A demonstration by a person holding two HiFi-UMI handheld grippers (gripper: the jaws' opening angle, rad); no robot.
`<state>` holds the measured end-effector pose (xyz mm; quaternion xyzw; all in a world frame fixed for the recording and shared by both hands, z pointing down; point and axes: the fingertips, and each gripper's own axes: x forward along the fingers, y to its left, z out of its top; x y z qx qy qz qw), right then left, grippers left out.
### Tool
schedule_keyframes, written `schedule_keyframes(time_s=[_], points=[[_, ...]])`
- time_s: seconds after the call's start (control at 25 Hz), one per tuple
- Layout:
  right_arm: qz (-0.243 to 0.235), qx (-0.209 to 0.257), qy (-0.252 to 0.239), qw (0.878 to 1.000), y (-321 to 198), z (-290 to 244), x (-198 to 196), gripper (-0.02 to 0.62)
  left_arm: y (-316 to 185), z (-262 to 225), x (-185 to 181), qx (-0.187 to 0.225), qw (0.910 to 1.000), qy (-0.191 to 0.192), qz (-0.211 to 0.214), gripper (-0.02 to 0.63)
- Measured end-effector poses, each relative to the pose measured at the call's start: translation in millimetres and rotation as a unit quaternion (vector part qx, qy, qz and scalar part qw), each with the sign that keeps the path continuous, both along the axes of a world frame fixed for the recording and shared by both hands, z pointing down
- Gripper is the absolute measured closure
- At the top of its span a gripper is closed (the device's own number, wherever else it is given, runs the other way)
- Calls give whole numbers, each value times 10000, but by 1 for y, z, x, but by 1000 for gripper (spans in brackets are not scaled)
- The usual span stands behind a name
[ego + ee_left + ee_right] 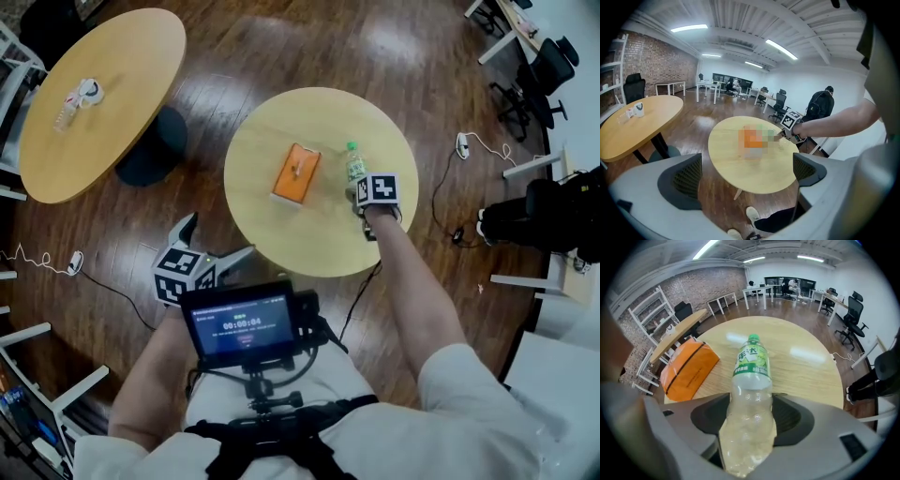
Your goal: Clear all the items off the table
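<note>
A clear plastic bottle [749, 380] with a green cap and green label lies tilted on the round wooden table [281, 246]. My right gripper [750, 420] is shut on its lower body, and both pads press its sides. The head view shows this gripper [359, 192] at the table's right side with the bottle [355, 167] pointing away from it. An orange box [296, 172] lies left of the bottle, also visible in the right gripper view as the orange box [689, 367]. My left gripper [214, 251] hangs open and holds nothing, off the table's near left edge, with its jaws [745, 176] wide apart.
A second round table [112, 84] stands at the far left with small items [80, 94] on it. Cables and plugs [461, 145] lie on the wood floor. Office chairs [534, 80] and a black bag [548, 216] stand at the right. A screen rig [248, 323] sits at my chest.
</note>
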<state>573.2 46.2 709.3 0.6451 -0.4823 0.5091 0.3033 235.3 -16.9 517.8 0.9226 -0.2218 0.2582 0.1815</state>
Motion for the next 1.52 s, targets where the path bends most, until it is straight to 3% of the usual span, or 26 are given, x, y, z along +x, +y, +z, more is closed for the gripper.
schedule_keyframes(time_s=[0.32, 0.64, 1.0, 1.52], points=[[-141, 810, 6, 9966, -14, -66, 0, 308, -31, -15, -12, 151, 9996, 98, -230, 9], [-928, 1601, 311, 9822, -44, -142, -28, 308, -48, -28, -39, 244, 9959, 247, -837, 9], [-1947, 1887, 213, 9623, -112, -183, -135, 308, -65, -28, -127, 265, 9863, 386, -1580, 9], [-2405, 1624, 54, 9570, -217, -183, -325, 308, -114, -45, -296, 464, 9800, 544, -1856, 9]])
